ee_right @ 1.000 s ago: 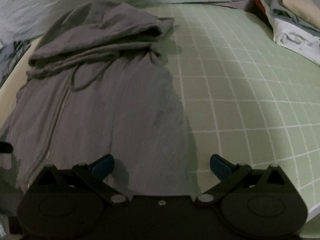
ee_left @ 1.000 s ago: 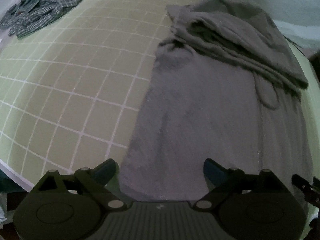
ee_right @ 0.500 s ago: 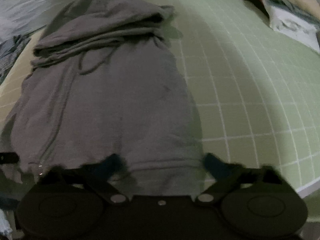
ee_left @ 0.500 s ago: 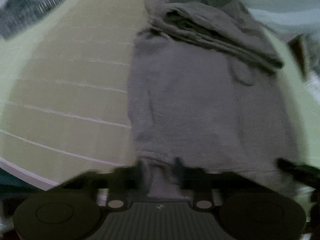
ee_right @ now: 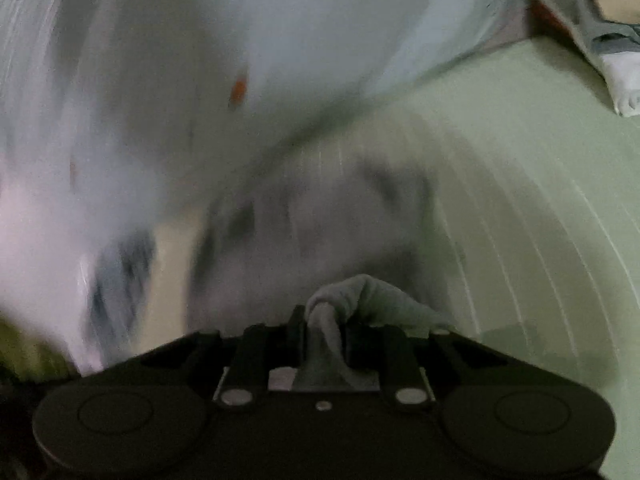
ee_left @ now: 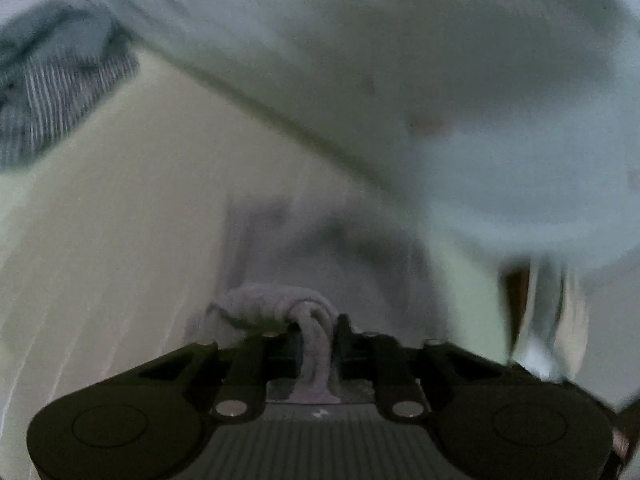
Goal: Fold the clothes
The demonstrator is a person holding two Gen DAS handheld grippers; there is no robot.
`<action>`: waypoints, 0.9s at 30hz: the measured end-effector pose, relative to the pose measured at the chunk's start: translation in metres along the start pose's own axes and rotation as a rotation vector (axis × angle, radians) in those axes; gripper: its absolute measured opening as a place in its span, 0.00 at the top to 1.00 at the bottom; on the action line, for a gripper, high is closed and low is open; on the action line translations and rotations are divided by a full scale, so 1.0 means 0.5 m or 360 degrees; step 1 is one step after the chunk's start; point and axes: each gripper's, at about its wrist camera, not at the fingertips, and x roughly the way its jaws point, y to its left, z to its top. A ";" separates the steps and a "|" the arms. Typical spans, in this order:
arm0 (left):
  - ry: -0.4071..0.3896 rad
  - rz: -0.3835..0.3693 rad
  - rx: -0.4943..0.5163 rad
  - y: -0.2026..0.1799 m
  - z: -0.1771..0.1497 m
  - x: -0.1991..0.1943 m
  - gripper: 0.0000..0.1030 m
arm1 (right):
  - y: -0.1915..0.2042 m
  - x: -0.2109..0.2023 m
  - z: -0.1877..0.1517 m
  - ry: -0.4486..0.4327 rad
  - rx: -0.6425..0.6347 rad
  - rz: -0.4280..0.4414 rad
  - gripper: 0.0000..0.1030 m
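Now both grippers are clamped on the grey hoodie (ee_left: 276,304): the left gripper (ee_left: 316,332) pinches a bunched fold of hem, its jaws just eased a touch, and the right gripper (ee_right: 324,330), jaws just closed in, grips another fold. The rest of the garment trails blurred over the green grid mat (ee_right: 540,200), mid-mat.

Soft matt grey knit hoodie (ee_left: 276,300); matt black plastic gripper (ee_left: 318,332) bodies.
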 end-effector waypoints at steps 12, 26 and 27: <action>0.0028 0.0257 0.0053 0.035 -0.032 0.056 0.42 | -0.039 0.027 0.041 -0.0200 0.0174 -0.0182 0.31; 0.0199 0.0444 -0.0012 0.101 0.013 0.194 0.41 | -0.029 0.207 0.111 -0.0058 -0.0161 -0.0308 0.48; 0.0198 0.0439 -0.0027 0.105 0.014 0.197 0.41 | -0.028 0.224 0.118 -0.0028 -0.0175 -0.0313 0.53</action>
